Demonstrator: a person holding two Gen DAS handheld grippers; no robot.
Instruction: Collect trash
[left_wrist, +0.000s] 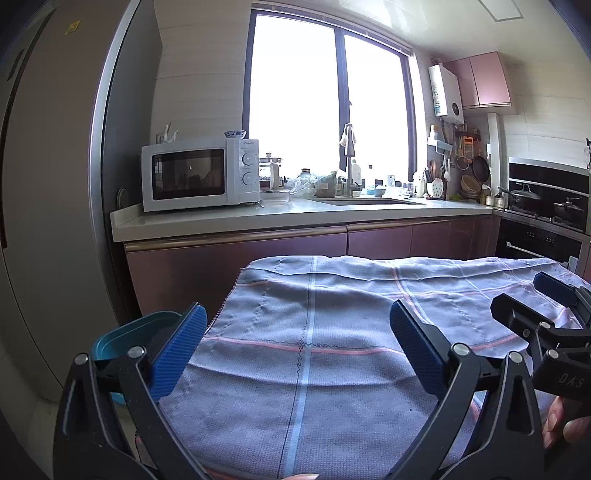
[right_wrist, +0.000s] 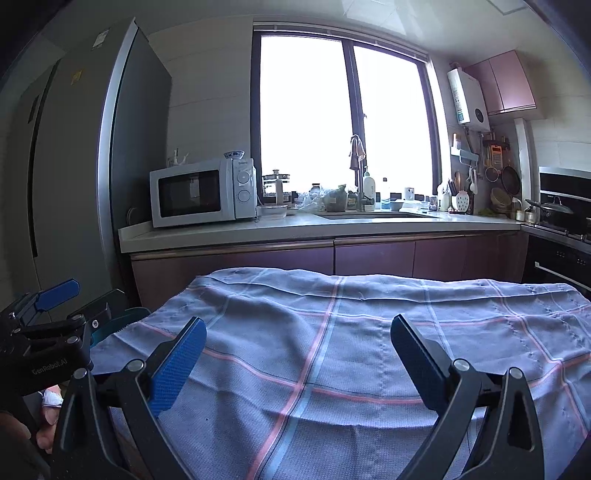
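left gripper (left_wrist: 295, 354): wide apart, empty, above checked cloth (left_wrist: 332, 332) on worktop | right gripper (right_wrist: 295, 362): wide apart, empty, above same cloth | teal bin (left_wrist: 125, 338): just left of left gripper, beside worktop edge | trash: none visible

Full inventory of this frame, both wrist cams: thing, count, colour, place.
cloth: 1, grey-blue with pink and blue stripes, covering near table
bin: 1, teal, left of table
microwave: 1, white, counter left
fridge: 1, grey, far left
sink: 1, under window
tap: 1, metal, behind sink
water heater: 1, white, right wall
pan: 1, dark, on stove
left tongs: open, empty
right tongs: open, empty
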